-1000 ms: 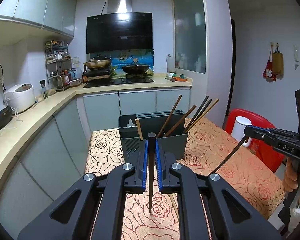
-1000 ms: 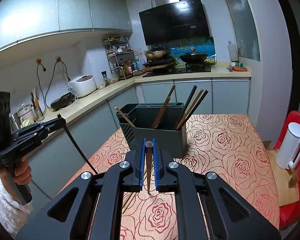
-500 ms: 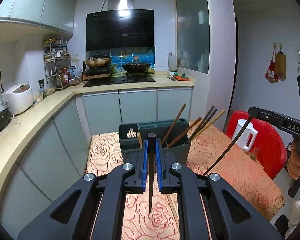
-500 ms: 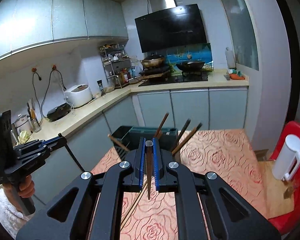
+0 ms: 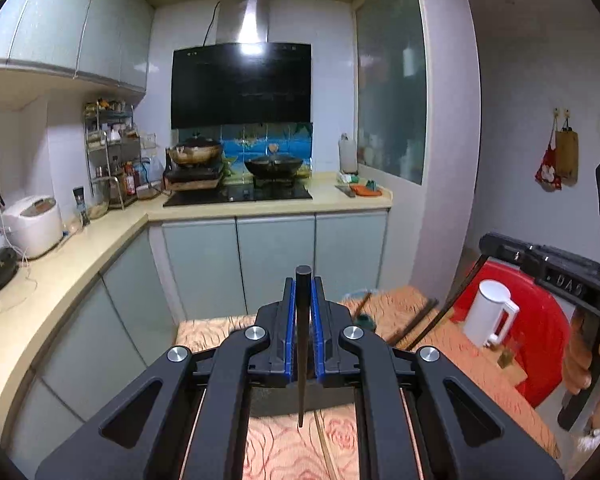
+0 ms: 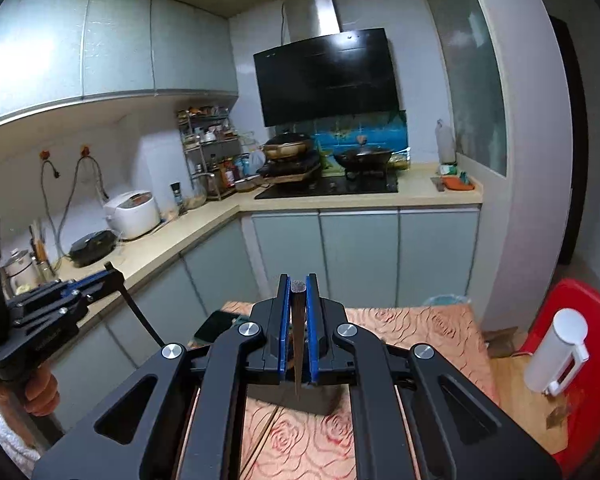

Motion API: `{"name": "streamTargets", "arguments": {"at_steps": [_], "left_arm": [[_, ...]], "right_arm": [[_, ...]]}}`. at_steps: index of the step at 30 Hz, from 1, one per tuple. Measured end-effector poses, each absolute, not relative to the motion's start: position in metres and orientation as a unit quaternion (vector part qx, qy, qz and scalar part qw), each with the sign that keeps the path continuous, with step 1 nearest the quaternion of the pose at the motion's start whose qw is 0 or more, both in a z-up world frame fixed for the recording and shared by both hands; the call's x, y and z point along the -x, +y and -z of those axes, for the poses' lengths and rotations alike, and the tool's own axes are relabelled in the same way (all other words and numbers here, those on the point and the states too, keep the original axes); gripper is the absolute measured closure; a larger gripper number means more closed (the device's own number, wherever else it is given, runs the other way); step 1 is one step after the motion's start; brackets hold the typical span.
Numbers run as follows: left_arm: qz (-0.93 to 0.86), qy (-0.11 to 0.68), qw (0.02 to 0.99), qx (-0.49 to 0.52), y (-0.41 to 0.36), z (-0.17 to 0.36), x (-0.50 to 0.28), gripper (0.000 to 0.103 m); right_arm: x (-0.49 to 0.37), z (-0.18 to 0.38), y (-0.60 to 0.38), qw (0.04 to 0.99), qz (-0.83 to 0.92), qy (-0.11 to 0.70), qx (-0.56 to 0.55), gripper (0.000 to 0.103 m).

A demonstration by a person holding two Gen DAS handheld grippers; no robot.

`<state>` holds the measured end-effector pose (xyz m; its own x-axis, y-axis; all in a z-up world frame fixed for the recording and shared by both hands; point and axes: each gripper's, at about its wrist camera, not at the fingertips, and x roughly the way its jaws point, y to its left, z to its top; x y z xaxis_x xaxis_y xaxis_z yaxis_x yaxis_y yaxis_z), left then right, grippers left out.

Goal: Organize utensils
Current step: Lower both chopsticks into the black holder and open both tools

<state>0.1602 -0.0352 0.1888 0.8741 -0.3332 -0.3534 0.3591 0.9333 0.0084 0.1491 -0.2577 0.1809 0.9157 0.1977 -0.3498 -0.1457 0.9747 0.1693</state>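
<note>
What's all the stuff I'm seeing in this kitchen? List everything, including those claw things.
chopstick: two, dark, one clamped in each claw
utensil holder: one, dark grey, on table, mostly hidden behind claws
table: one, orange rose-patterned cloth
kettle: one, white, right of table
chair: one, red, behind kettle
rice cooker: one, white, left counter
woks: two, on stove
range hood: one, black, above stove
left claw: black, blue pads, shut on chopstick
right claw: same, shut on chopstick

dim kitchen; glare on range hood [image 5: 242,80]; fisheye-warped edges
</note>
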Motion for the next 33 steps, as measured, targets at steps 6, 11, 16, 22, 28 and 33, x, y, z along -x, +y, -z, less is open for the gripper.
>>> {"name": "streamTargets", "arguments": {"at_steps": [6, 11, 16, 22, 28, 33], "left_arm": [[0.164, 0.163, 0.972, -0.032, -0.050, -0.207, -0.188, 0.096], [0.151, 0.163, 0.975, -0.031, -0.062, -0.207, -0.214, 0.096], [0.147, 0.180, 0.972, -0.027, -0.069, -0.188, -0.233, 0.096], [0.134, 0.210, 0.968, -0.034, -0.067, -0.155, -0.251, 0.096], [0.132, 0.224, 0.965, -0.034, -0.058, -0.139, -0.255, 0.096], [0.128, 0.230, 0.964, -0.034, -0.052, -0.130, -0.253, 0.096]], "right_arm": [[-0.173, -0.182, -0.264, 0.978, -0.071, 0.180, -0.084, 0.095], [-0.189, -0.178, -0.264, 0.976, -0.069, 0.183, -0.097, 0.095], [-0.203, -0.167, -0.258, 0.972, -0.069, 0.205, -0.096, 0.095], [-0.210, -0.148, -0.249, 0.966, -0.072, 0.234, -0.086, 0.095], [-0.216, -0.137, -0.245, 0.961, -0.078, 0.252, -0.084, 0.095], [-0.217, -0.131, -0.239, 0.959, -0.081, 0.258, -0.079, 0.095]]}}
